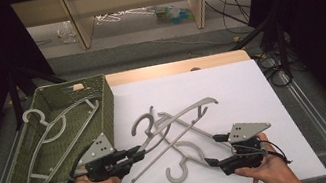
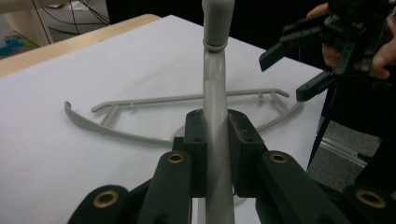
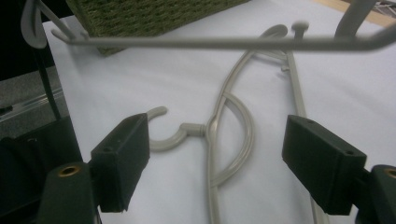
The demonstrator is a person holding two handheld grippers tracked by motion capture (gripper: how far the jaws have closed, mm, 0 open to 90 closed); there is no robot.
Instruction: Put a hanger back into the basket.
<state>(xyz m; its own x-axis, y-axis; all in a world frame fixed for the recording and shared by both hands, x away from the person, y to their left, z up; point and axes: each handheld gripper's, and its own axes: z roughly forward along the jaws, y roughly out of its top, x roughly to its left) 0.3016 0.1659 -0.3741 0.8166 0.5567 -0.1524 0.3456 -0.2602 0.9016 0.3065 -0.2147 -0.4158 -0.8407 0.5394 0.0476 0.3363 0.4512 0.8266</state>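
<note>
Two grey plastic hangers cross on the white sheet (image 1: 232, 94). My left gripper (image 1: 137, 153) is shut on one hanger (image 1: 182, 113) near its neck. The left gripper view shows the jaws (image 2: 217, 128) pinching that hanger's bar (image 2: 217, 60), its hook end raised off the sheet. The second hanger (image 1: 183, 168) lies flat with its hook toward the front edge. My right gripper (image 1: 213, 150) stands open beside it. In the right gripper view the wide jaws (image 3: 222, 142) frame this hanger's hook (image 3: 168, 140) without touching it, and the raised hanger (image 3: 210, 43) crosses above.
A green woven basket (image 1: 109, 106) stands at the table's left with another grey hanger (image 1: 55, 125) inside. Its corner shows as the basket (image 3: 149, 14) in the right gripper view. Wooden table edge at the back. The right gripper (image 2: 299, 70) appears far off in the left gripper view.
</note>
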